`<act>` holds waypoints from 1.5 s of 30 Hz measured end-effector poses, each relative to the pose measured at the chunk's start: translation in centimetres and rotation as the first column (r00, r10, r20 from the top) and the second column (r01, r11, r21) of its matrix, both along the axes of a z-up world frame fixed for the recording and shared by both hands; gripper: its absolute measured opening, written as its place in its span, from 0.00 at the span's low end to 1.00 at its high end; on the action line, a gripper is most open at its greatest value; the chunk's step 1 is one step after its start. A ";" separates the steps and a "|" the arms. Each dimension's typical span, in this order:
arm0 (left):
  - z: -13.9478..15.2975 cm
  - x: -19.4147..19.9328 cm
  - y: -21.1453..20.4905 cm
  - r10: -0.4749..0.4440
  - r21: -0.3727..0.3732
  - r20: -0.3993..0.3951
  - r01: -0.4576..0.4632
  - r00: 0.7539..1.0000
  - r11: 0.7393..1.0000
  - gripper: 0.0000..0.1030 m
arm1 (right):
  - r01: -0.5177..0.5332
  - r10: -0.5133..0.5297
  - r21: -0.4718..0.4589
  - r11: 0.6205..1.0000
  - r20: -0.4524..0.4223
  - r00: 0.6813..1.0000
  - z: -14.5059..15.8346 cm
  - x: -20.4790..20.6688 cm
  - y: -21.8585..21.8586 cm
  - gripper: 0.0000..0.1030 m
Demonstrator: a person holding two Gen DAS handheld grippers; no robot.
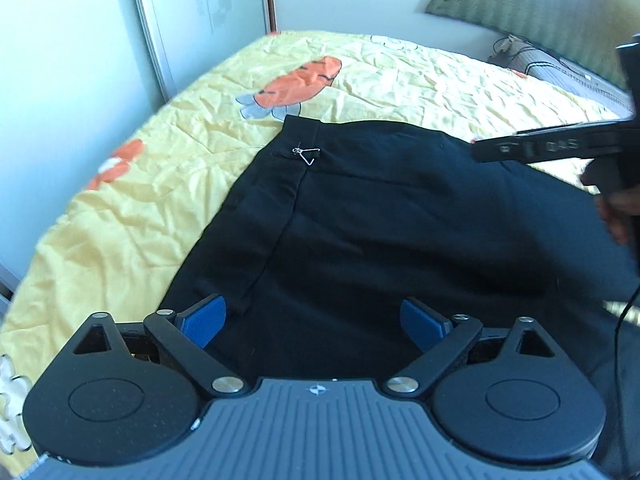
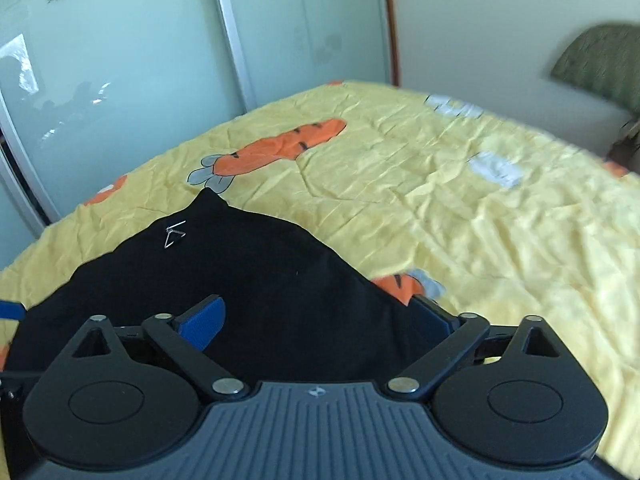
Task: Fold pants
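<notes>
Already the black pants [image 1: 400, 216] look part-folded, I'd say: they lie flat on the yellow carrot-print bedspread [image 1: 132, 200] as a broad dark slab, the waistband end at the far side with a small metal clasp [image 1: 306, 154] glinting near its far left corner, and a long seam running back toward the near edge. How many layers are stacked I cannot tell, the cloth being so dark. At least one more fold, bringing one end over the other, seems left to do.

Nearest the garment, the left gripper [image 1: 312, 320] hovers at the near edge with its blue pads spread wide apart and cloth showing between them, nothing pinched. The right gripper [image 2: 316, 320] sits over the right-hand edge of the pants, likewise spread; its right pad is partly hidden behind the fabric edge, so the cloth seems to lie between its jaws, ungrasped as far as I can see. From the left camera it shows as a dark bar over the far right of the pants.

Beyond the bed stand frosted sliding doors [image 2: 120, 60] on the left.
</notes>
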State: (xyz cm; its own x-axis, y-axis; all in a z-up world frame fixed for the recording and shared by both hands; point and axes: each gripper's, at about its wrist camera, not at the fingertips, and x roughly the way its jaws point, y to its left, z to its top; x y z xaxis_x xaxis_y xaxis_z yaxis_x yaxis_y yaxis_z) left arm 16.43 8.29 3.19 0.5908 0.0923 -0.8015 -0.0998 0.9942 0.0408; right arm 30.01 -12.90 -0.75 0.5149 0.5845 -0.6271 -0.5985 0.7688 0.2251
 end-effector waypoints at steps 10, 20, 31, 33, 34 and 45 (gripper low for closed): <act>0.5 8.5 1.5 0.016 -0.090 -0.024 -0.018 1.000 0.996 0.92 | -0.150 0.154 0.051 0.987 -0.105 0.982 -2.8 7.3 1.0 0.31; -0.7 18.3 4.8 0.088 -0.494 -0.131 -0.142 0.988 0.858 0.88 | -0.146 0.327 -0.407 0.902 0.422 0.846 -0.4 -6.2 6.4 0.06; -3.0 18.6 7.3 0.078 -0.671 -0.263 -0.240 0.962 0.702 0.21 | -0.026 0.496 -0.614 0.789 0.612 0.616 -3.1 -15.2 9.2 0.06; -2.7 17.5 7.3 0.085 -0.674 -0.231 -0.222 0.969 0.704 0.07 | -0.029 0.482 -0.601 0.799 0.611 0.628 -3.0 -15.3 9.1 0.06; -2.3 16.7 7.1 0.094 -0.669 -0.203 -0.209 0.975 0.714 0.07 | -0.026 0.475 -0.602 0.798 0.602 0.642 -3.0 -15.2 9.1 0.06; 0.3 9.3 6.6 0.068 -0.625 -0.034 -0.075 0.997 0.777 0.07 | 0.253 0.160 -0.591 0.766 0.556 0.815 -3.3 -12.5 1.4 0.15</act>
